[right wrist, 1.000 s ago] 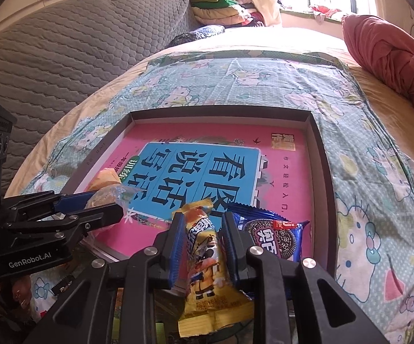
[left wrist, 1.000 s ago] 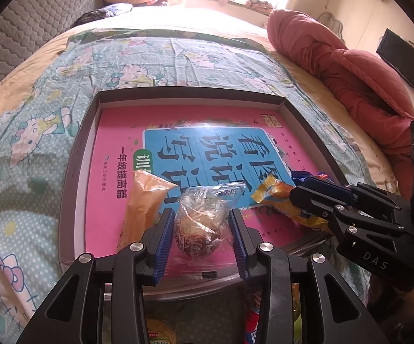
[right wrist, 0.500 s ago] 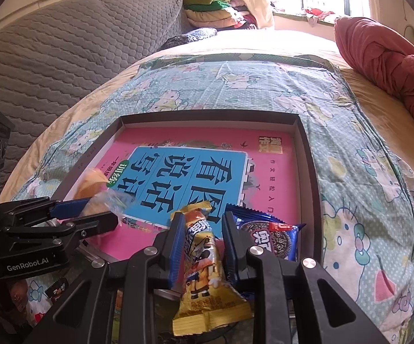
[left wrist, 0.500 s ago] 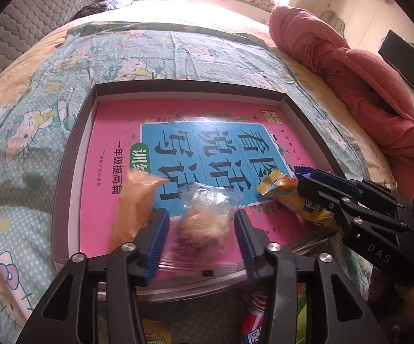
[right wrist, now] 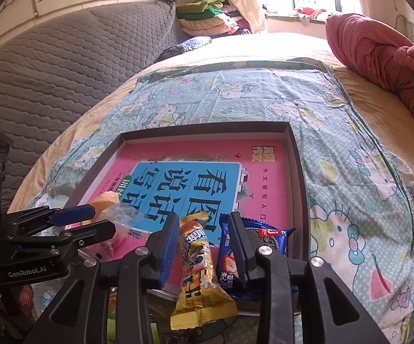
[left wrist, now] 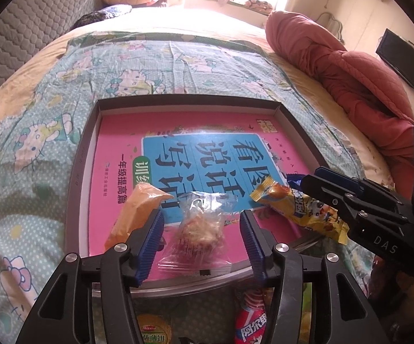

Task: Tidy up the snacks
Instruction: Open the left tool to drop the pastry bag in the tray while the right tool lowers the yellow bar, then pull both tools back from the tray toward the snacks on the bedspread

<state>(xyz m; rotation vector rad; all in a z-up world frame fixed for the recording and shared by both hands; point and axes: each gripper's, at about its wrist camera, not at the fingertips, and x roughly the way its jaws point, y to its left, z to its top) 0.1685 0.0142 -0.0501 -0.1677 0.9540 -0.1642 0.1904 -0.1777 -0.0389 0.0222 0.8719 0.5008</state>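
Note:
A dark-rimmed tray (left wrist: 88, 154) lined with a pink and blue book lies on the bed. A clear-wrapped pastry (left wrist: 199, 229) rests on the book near the tray's front edge, between the blue pads of my left gripper (left wrist: 201, 219). Those jaws are opening and neither pad touches the wrapper. An orange packet (left wrist: 136, 215) lies just to its left. My right gripper (right wrist: 204, 220) straddles a yellow snack bar (right wrist: 199, 266) that lies across the tray's front rim. Its jaws are opening too, with a gap on either side. A blue cookie packet (right wrist: 270, 240) sits right of that.
A patterned sheet (left wrist: 35, 132) covers the bed around the tray. More snack packets (left wrist: 250, 319) lie in front of the tray, under my fingers. A red quilt (left wrist: 359, 68) is heaped at the right and a grey padded headboard (right wrist: 49, 66) stands at the left.
The left jaws have spread away from the pastry, which now lies free on the book. The right jaws, earlier clamped on the yellow bar, have parted from it.

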